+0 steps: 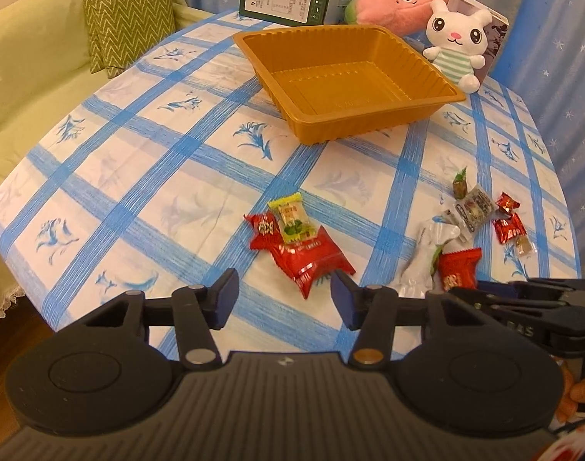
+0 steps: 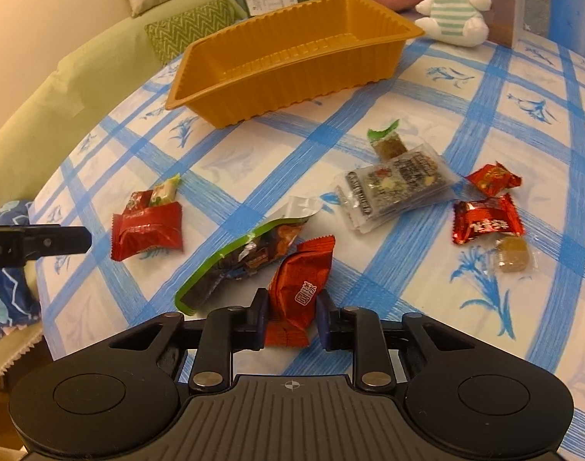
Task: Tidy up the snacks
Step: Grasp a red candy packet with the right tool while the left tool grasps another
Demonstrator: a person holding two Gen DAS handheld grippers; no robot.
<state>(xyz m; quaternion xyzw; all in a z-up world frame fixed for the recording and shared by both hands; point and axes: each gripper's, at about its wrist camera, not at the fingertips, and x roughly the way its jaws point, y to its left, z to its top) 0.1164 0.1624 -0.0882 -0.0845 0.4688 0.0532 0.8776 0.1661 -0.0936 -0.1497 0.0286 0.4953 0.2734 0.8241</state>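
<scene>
Gripping a red snack packet, my right gripper has its pads pressed on both sides. My left gripper hangs open over red packets. At twelve o'clock sits the gold tray.

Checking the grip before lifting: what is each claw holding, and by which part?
Right claw pinches the red snack packet at its near end. Left claw holds nothing.

Warm, even indoor light, soft faint shadows, sharp focus, strong fisheye bending, dark vignetted corners
</scene>
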